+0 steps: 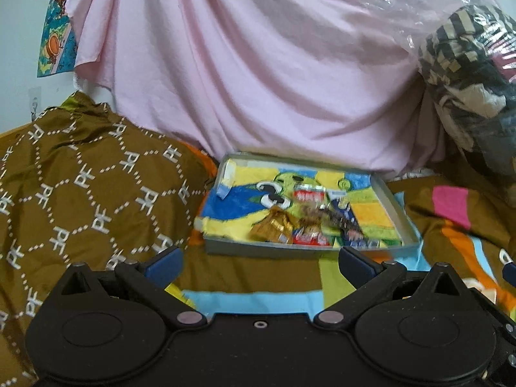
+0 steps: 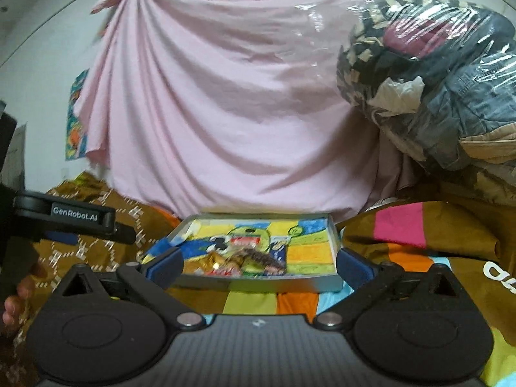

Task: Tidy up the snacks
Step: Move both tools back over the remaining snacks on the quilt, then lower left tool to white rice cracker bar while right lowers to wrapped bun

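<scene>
The shallow tray rests on the patterned bedspread straight ahead of both tongs, long axis running left to right. The snacks cluster at its near edge; blur hides their individual shapes. The left gripper and the right gripper gape wide, empty; the right seems nearer.

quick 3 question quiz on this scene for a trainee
1. True or false: the snacks lie inside the tray.
2. Which best describes the left gripper? A) shut on a snack B) open and empty C) out of view
3. What colour is the sheet hanging behind the tray?

Key: 1 true. 2 B; the right gripper is open too. 3 pink.
</scene>
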